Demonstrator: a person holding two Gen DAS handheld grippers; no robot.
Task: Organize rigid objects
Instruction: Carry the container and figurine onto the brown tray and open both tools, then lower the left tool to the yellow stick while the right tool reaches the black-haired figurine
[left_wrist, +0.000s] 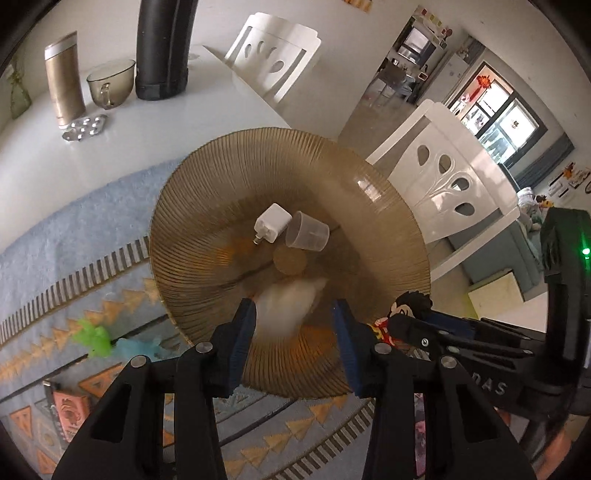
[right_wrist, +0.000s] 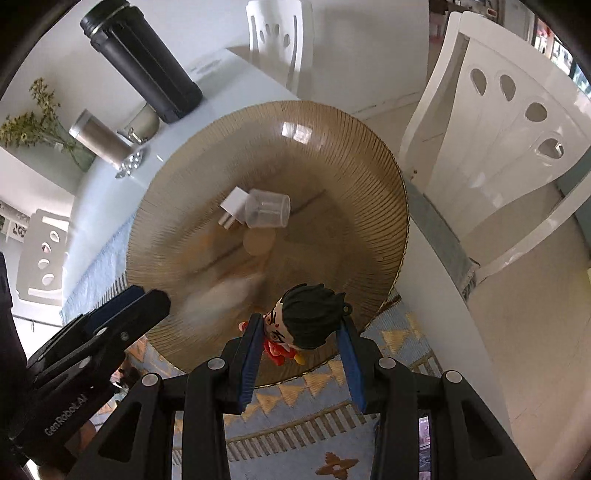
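A wide amber ribbed glass plate (left_wrist: 207, 206) (right_wrist: 351, 177) lies on a blue patterned mat. In it are a white charger plug (left_wrist: 271, 223) (right_wrist: 232, 206), a clear plastic cup (left_wrist: 308, 234) (right_wrist: 269, 212) on its side and a round tan disc (left_wrist: 290, 260) (right_wrist: 258, 242). A blurred white object (left_wrist: 288, 306) (right_wrist: 218, 295) sits low in the plate, under my left gripper (left_wrist: 293, 325) (right_wrist: 122, 314); it touches one pad only, so the jaws are open. My right gripper (right_wrist: 299, 332) is shut on a black-haired, red-clothed figurine (right_wrist: 306, 321) (left_wrist: 410, 302) over the plate's near rim.
Beyond the plate stand a gold tumbler (left_wrist: 64, 85), a glass mug (left_wrist: 110, 83), a tall black flask (left_wrist: 162, 48) and a pill blister (left_wrist: 85, 127). Green (left_wrist: 92, 338) and blue (left_wrist: 136, 349) toys lie on the mat (left_wrist: 55, 229). White chairs (left_wrist: 443, 177) line the table's edge.
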